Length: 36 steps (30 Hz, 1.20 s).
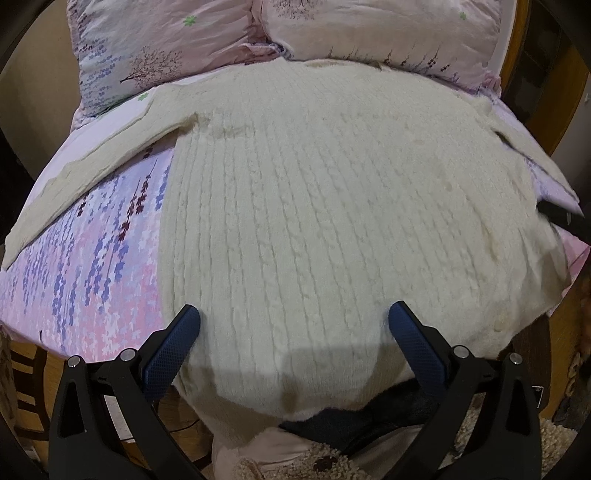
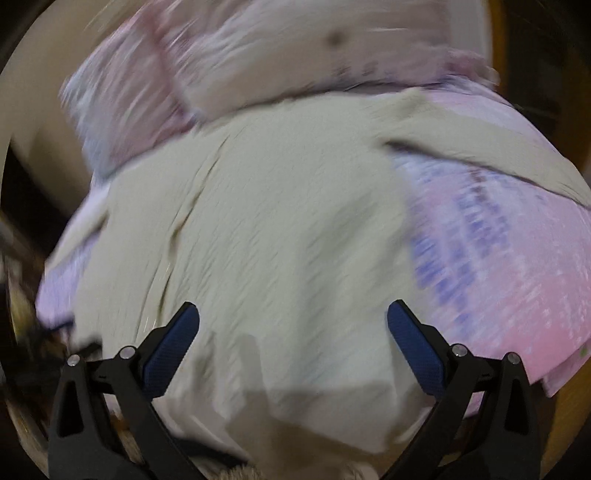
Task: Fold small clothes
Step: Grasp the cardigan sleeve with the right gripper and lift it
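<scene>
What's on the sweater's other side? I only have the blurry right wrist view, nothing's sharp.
Observer: The cream sweater lies flat, its sleeve stretched out over the floral bedsheet.
Operator: Is the left tool holding anything?
Observer: No, the left tool is open above the hem, gripping nothing.
Operator: What's past the collar?
Observer: Two floral pillows sit side by side at the head of the bed.

Both wrist views overlook the same sweater (image 1: 314, 221) closely.
</scene>
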### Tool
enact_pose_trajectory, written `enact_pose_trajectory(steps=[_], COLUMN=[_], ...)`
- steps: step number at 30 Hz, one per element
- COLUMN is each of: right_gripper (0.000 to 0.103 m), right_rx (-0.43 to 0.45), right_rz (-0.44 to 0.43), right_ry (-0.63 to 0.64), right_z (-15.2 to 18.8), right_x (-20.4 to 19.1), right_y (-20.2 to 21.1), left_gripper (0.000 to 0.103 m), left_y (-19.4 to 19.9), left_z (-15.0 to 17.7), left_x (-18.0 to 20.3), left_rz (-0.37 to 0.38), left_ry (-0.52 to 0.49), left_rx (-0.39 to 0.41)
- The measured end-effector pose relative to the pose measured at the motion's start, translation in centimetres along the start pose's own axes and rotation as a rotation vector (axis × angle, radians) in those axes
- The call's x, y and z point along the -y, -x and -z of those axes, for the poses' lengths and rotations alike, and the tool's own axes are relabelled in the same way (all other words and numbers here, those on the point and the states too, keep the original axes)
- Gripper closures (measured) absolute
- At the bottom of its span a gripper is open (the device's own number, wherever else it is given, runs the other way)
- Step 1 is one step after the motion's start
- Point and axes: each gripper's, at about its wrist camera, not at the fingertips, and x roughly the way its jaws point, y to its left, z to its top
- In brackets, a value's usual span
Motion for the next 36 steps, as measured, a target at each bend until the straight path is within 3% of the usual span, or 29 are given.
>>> enact_pose_trajectory(steps=[3,5,10,18,21,23,28,31,33,34,36], right_gripper=[0.019,0.032,0.041,0.045,0.065,0.086,0.091,0.088,0.078,0.064,0.057], right_rx=[0.074,0.097,0.108,0.106,0.126,0.133,0.203,0.243,0.289,0.293,0.297], right_rz=[-0.022,-0.068,-0.167,-0.201,-0.170,-0.132,-0.032,0.048,0.101,0.123,0.072], right_ry=[-0.199,-0.347,-0.619,-0.710,-0.743,-0.787,-0.849,-0.874,-0.908,-0.935,-0.969], right_z=[-3.0,-4.5,-6.7,-8.8,-9.6,-9.5,-8.8,-8.5,-7.6,-7.0,-5.8], right_x=[5.1,8.5,14.7,15.6,16.9,18.4,21.2,22.1,22.8,23.4,23.5], right_y=[0.3,-0.1,-2.4,-6.4,-6.9,-7.0,-5.3,-4.0,-2.7,-2.2,-1.8], left_gripper=[0.001,0.001,0.001,0.001,0.001,0.001,0.001,0.001,0.001,0.001,0.001], left_y=[0.2,0.2,0.2,-0.3,-0.6,-0.9,-1.9,-2.5,-3.0,-3.2,-3.7], left_z=[-1.2,-2.1,-5.4,-9.9,-11.1,-12.0,-13.3,-13.9,-14.1,-14.2,-14.4], left_x=[-0.8,-1.2,-1.6,-1.1,-1.2,-1.4,-1.9,-1.6,-1.1,-1.1,-1.1], left_rz=[0.066,0.070,0.035,0.053,0.106,0.130,0.134,0.065,-0.023,-0.044,-0.065], left_ry=[0.032,0.052,0.040,0.005,0.008,0.018,0.039,0.017,-0.006,-0.015,-0.024], left_rx=[0.035,0.056,0.118,0.209,0.255,0.265,0.267,0.284,0.301,0.303,0.297])
